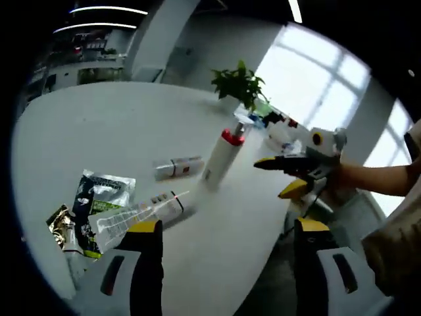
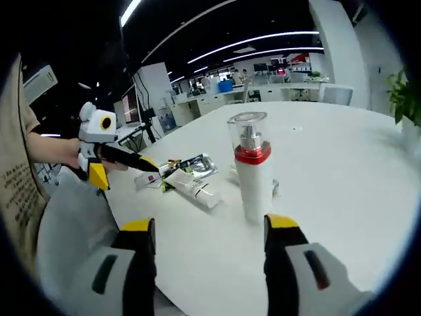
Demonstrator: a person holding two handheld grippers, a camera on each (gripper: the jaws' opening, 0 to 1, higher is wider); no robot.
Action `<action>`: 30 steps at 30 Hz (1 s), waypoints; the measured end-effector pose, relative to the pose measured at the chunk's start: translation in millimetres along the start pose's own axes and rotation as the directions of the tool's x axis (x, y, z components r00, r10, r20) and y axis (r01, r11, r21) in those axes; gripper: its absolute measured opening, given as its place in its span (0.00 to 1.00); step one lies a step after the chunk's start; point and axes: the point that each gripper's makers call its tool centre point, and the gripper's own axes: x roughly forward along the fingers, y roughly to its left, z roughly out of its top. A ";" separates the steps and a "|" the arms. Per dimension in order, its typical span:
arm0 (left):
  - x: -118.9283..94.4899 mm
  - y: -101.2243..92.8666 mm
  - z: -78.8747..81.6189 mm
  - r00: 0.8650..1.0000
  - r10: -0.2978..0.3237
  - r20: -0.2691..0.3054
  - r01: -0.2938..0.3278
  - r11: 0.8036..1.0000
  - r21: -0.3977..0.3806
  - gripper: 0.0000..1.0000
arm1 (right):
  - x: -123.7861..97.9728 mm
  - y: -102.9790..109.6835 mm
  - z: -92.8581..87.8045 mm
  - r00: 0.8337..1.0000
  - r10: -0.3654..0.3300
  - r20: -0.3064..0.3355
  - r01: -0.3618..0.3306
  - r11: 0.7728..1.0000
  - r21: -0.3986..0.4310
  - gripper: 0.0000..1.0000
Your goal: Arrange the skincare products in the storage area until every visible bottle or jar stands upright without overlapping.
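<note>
Left tongs (image 1: pixel 227 230): spread, nothing between the tips, hanging over the near edge of the worktop (image 1: pixel 99 125); seen from the right gripper view (image 2: pixel 125 164) at the left, off the worktop edge, near the tube.
Right tongs (image 2: pixel 210 227): spread, empty, aimed at the base of the pump bottle; seen from the left gripper view (image 1: pixel 286 176) at the right, just beside that bottle, not touching.
Pump bottle (image 2: pixel 252 172): white with red collar and clear cap, standing upright near the middle of the worktop.
Tube (image 1: pixel 148 209): lying flat just beyond the left tongs, cap end pointing toward the bottle.
Small bottle (image 1: pixel 177 167): lying on its side, behind the pump bottle, apart from the tube.
Sachets (image 1: pixel 92 204): flat packets at the left of the tube, overlapping one another and partly under it.
Far items (image 1: pixel 279 128): more containers by a plant (image 1: pixel 240 82) at the far edge; too small to tell apart.
Step in hand: judged early; one bottle up, two products down, both tongs free.
Next move: likely left tongs onto the tube, right onto the small bottle; calls for a grip across the body, a turn to vertical, and a clear spot away from the pump bottle.
Risk: tube may not stand unless set on its cap.
</note>
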 end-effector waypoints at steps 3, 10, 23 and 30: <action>-14.4 1.2 -10.2 1.000 0.025 0.000 -0.025 0.999 -0.023 0.80 | -4.9 12.8 -2.5 1.000 -0.004 0.007 0.003 1.000 0.019 0.69; -53.1 8.8 -31.1 0.995 0.096 0.021 -0.095 0.994 -0.059 0.85 | -7.1 37.6 -1.6 1.000 -0.002 0.025 0.001 1.000 0.029 0.73; -118.4 26.1 -62.0 0.969 0.241 0.055 -0.232 0.964 -0.131 0.93 | 1.0 75.1 34.6 0.991 -0.010 0.133 -0.001 0.997 0.081 0.83; -134.4 21.8 -53.0 0.959 0.266 0.101 -0.251 0.958 -0.142 0.97 | 9.9 87.9 30.0 0.989 -0.021 0.148 0.000 0.990 0.142 0.90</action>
